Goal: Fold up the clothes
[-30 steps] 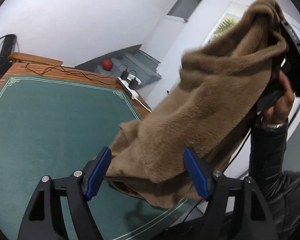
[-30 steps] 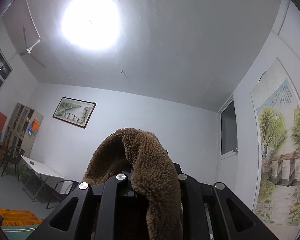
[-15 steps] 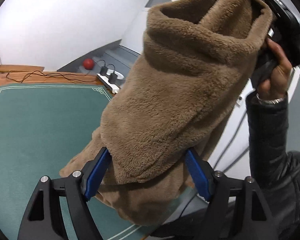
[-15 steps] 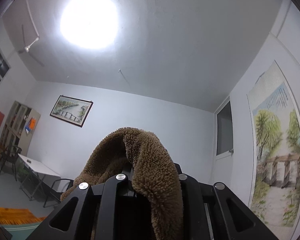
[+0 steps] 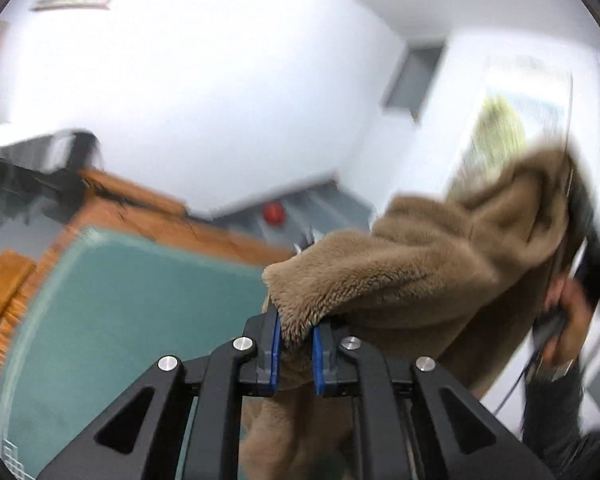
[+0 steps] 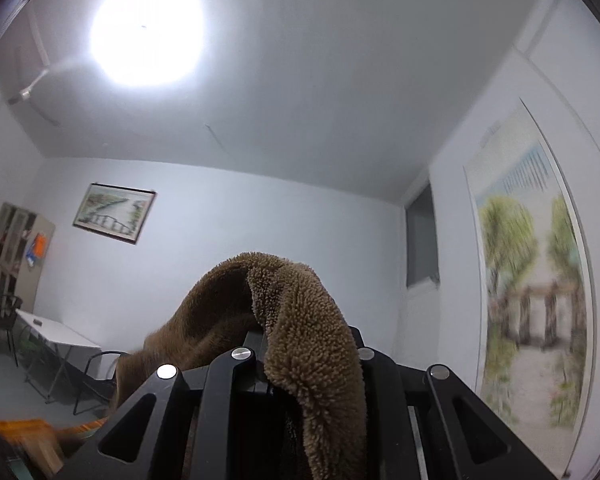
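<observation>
left gripper (image 5: pixel 296 330): blue pads pressed together on a fluffy edge of the brown fleece garment (image 5: pixel 420 276), pinching it.
right gripper (image 6: pixel 300 364): tips hidden under the fleece; jaws pressed together on a fold of the same garment, which humps up over them and drapes down both sides.
brown fleece garment: hangs in the air between the two grippers, above the near right part of the counter; lower part sags below the left gripper.
right hand (image 5: pixel 568 312): blurred, at the far right of the left view, gripping the dark handle, probably with a wristband below it.
counter (image 5: pixel 132 304): green mat with wooden border, to the left of the garment.
red ball (image 5: pixel 273 213): beyond the counter, near the wall.
</observation>
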A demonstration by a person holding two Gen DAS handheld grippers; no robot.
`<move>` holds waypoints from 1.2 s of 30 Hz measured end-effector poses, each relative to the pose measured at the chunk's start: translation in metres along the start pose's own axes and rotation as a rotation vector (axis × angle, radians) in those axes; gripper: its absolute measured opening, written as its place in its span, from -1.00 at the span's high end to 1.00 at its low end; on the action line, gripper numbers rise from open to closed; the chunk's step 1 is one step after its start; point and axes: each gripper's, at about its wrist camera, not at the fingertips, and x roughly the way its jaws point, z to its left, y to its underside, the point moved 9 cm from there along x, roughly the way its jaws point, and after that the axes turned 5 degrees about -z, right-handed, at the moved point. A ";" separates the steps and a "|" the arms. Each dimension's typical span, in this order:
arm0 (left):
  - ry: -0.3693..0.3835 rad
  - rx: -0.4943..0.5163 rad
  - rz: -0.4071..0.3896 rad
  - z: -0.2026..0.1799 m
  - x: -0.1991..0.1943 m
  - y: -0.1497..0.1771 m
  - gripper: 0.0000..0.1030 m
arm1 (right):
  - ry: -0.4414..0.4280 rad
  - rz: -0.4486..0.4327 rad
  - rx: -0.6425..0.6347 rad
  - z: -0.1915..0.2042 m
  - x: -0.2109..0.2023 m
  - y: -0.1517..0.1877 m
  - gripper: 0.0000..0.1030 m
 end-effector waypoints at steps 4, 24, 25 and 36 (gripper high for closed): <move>0.027 0.004 -0.131 0.001 -0.033 -0.053 0.73 | 0.031 0.080 0.073 -0.030 0.007 0.028 0.64; -0.060 0.019 0.508 0.036 0.059 0.197 0.11 | -0.099 0.312 -0.039 0.001 0.013 0.116 0.64; -0.061 0.034 0.528 0.035 0.061 0.208 -0.12 | -0.103 0.308 -0.053 0.004 0.013 0.114 0.64; -0.022 0.157 0.436 0.000 0.040 0.221 -0.58 | -0.126 0.296 -0.060 0.014 0.013 0.101 0.64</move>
